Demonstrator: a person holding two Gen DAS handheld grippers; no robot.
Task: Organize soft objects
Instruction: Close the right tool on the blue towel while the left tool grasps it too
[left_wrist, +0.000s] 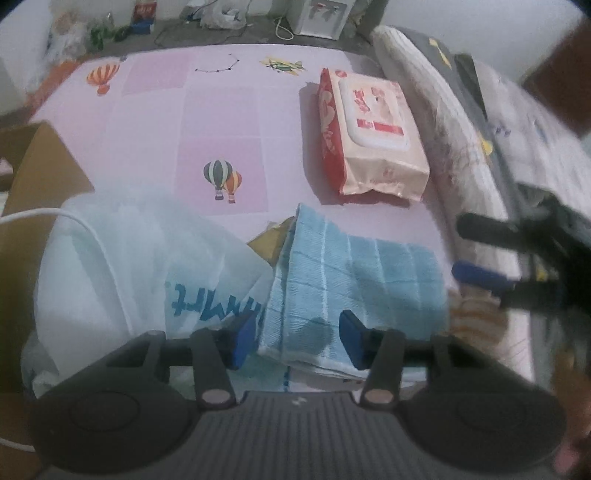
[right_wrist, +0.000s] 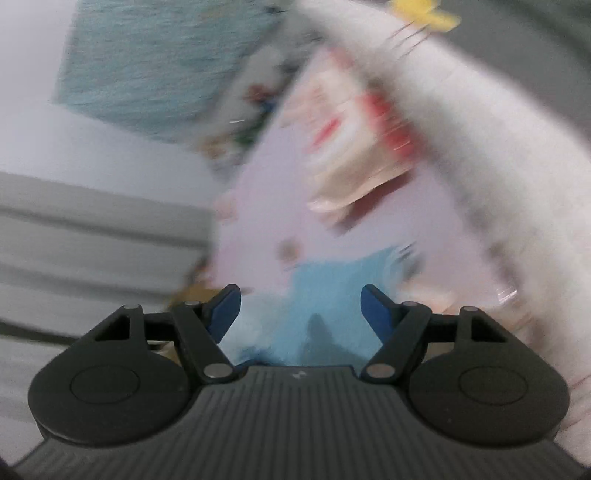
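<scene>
Blue towel (left_wrist: 354, 280) lies folded at 6 o'clock on the pink mat (left_wrist: 221, 122), wipes (left_wrist: 369, 136) at 1. Left gripper (left_wrist: 299, 339) and right gripper (right_wrist: 299, 314) both gape, empty. Likely approaching: next, straddle an edge and pinch.

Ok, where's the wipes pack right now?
In the left wrist view the wipes pack lies flat on the pink sheet, upper right, beyond the blue towel and beside the rolled quilt.

- It was a home bedroom.
- A bed with a pink balloon-print sheet (left_wrist: 221, 122) showed it.
- Folded quilts (left_wrist: 461, 147) lay alongside.
</scene>
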